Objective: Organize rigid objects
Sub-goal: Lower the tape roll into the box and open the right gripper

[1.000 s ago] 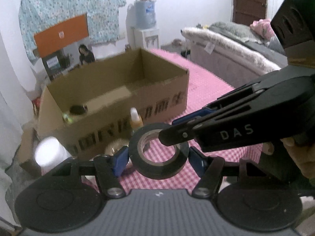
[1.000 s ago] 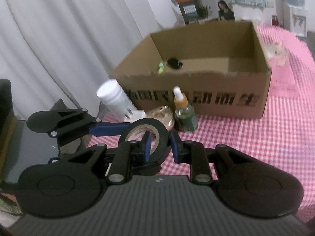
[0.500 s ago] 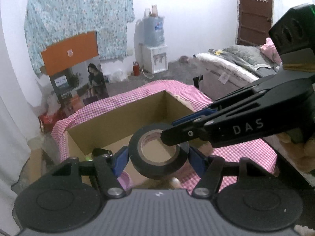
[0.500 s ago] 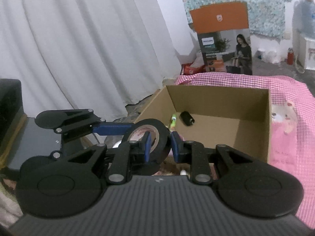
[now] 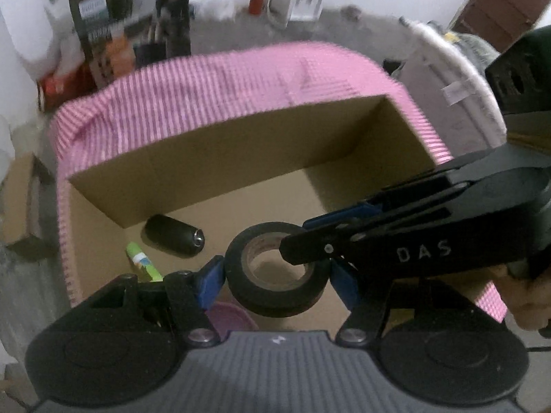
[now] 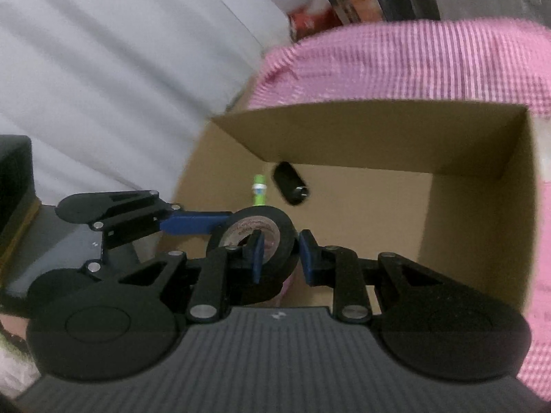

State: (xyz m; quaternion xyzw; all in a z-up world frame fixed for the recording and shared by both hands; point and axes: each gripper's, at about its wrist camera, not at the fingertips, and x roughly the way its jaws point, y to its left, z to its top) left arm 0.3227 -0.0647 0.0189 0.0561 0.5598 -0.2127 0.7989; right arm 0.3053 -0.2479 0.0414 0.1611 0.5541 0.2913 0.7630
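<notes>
You have one roll of black tape caught between both grippers, hanging above the near part of the open cardboard box. Your left gripper holds it across the outside, one blue pad against each side of the roll, so its jaws stand part spread and pinching the roll's full width. Your right gripper reaches in from the side with its jaws nearly together, pinching the roll's wall: one blue pad sits inside the hole, the other on the outer face. In the left wrist view the roll lies nearly flat, its hole facing up and slightly toward the camera, so its axis runs close to vertical; in the right wrist view the same roll shows tilted, its pale inner core visible.

Just below the roll, at the box's near edge, there is one pink rounded thing, mostly hidden behind the left gripper; it may be a lid or a small dish, but the view is too poor to say.

Farther in, two things lie on the box floor near its far left corner: one short black cylinder on its side, its metal-tipped end pointing right and toward you, and just beside it one green tube lying lengthwise toward the corner.

The box rests on a pink checked cloth. Beyond that stands one printed carton on the floor.
</notes>
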